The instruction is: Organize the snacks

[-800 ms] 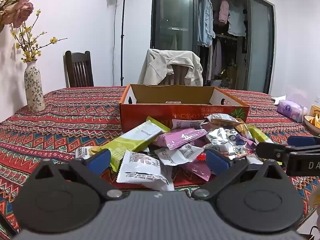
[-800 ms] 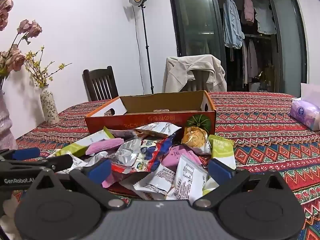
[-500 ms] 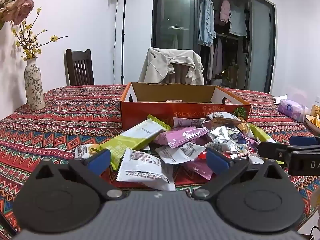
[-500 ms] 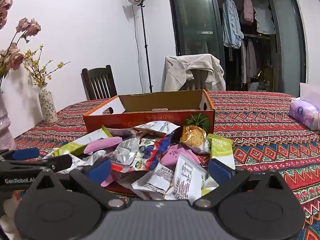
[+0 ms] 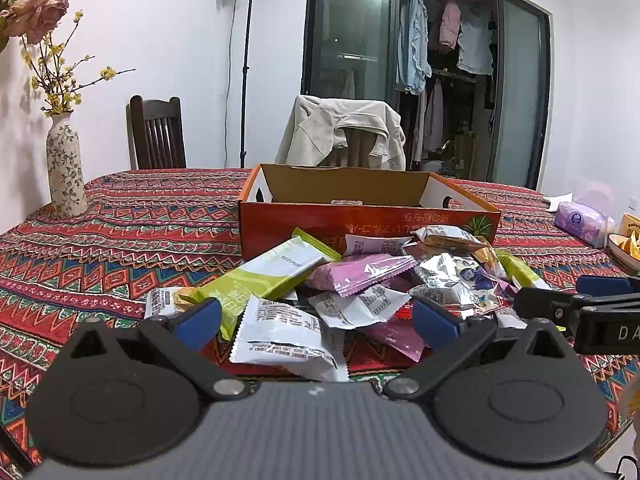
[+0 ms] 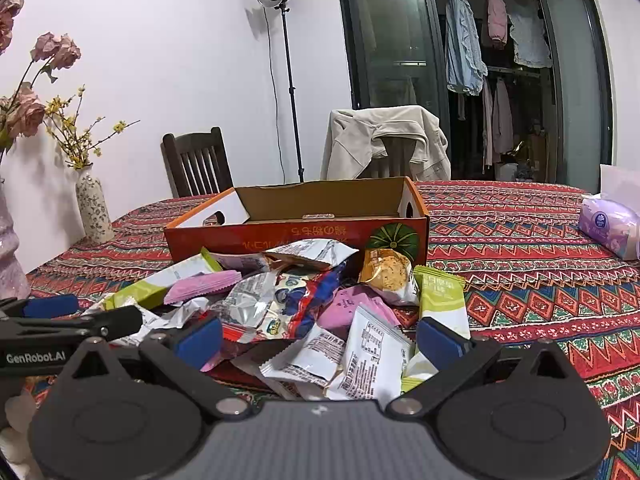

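A pile of wrapped snacks (image 5: 360, 288) lies on the patterned tablecloth in front of an open orange cardboard box (image 5: 368, 220). My left gripper (image 5: 316, 322) is open and empty, just above a white packet (image 5: 280, 332) at the pile's near edge. A long green packet (image 5: 264, 276) and a pink packet (image 5: 360, 272) lie behind it. My right gripper (image 6: 320, 338) is open and empty above white packets (image 6: 372, 356) at the pile's near right. The box (image 6: 296, 232) looks empty from here. Each gripper shows at the edge of the other's view.
A flowered vase (image 5: 66, 172) stands at the far left of the table. A purple tissue pack (image 5: 582, 222) and a bowl (image 5: 624, 246) sit at the right. Two chairs (image 5: 158, 134) stand behind the table, one draped with a jacket.
Both grippers have dipped slightly toward the pile, staying open. The snacks have not moved.
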Motion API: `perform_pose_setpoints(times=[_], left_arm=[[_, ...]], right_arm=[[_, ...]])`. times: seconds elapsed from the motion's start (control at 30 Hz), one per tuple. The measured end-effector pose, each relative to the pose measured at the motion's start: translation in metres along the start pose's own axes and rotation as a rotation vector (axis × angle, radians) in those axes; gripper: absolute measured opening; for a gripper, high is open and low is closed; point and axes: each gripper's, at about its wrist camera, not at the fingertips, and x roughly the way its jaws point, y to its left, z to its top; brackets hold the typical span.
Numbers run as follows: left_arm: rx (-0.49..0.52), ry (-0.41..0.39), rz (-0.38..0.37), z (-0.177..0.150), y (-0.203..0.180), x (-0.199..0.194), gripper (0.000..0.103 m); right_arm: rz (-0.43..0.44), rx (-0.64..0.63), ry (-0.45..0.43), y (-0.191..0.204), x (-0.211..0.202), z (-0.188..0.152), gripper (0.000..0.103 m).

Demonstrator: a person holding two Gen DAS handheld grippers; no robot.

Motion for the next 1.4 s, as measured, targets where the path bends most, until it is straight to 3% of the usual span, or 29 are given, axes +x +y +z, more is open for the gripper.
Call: perform_pose_setpoints(times=[1.4], left_arm=[[-0.003,-0.006,-0.007,-0.0019,-0.0003,0.0010,0.103]], right_arm=[[-0.007,-0.006,0.005,-0.0035,0.0015,-0.0015,0.103]])
